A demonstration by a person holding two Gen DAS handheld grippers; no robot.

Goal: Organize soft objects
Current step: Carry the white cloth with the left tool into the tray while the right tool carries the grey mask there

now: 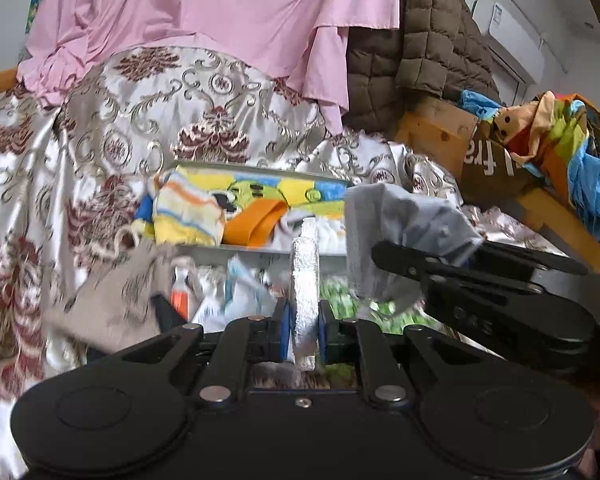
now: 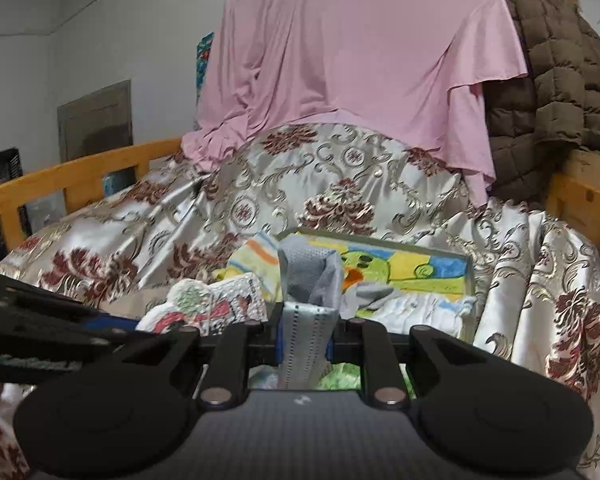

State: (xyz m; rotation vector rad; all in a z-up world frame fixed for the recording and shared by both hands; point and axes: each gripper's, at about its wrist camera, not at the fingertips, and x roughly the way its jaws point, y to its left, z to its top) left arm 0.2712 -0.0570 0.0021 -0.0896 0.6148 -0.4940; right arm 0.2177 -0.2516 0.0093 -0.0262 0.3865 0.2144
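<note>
My left gripper (image 1: 303,320) is shut on a small white textured cloth (image 1: 305,276), seen edge-on and upright between the blue pads. In the right wrist view that white cloth (image 2: 208,304) shows a red and green print, and the left gripper (image 2: 128,326) comes in from the left. The right gripper (image 2: 305,332) is shut on a grey sock (image 2: 308,276), which stands up from its pads. It appears again in the left wrist view as the right gripper (image 1: 384,254) holding the grey sock (image 1: 404,220). Beyond both lies an open box (image 1: 260,170) holding a striped sock (image 1: 184,216) and an orange piece (image 1: 256,220).
A silver and maroon patterned bedspread (image 2: 340,184) covers the bed. A pink sheet (image 2: 360,60) and a brown quilted blanket (image 2: 560,80) pile up behind it. A wooden bed rail (image 2: 80,168) runs on the left. Colourful clothes (image 1: 560,148) hang on the right, and a beige cloth (image 1: 112,292) lies nearby.
</note>
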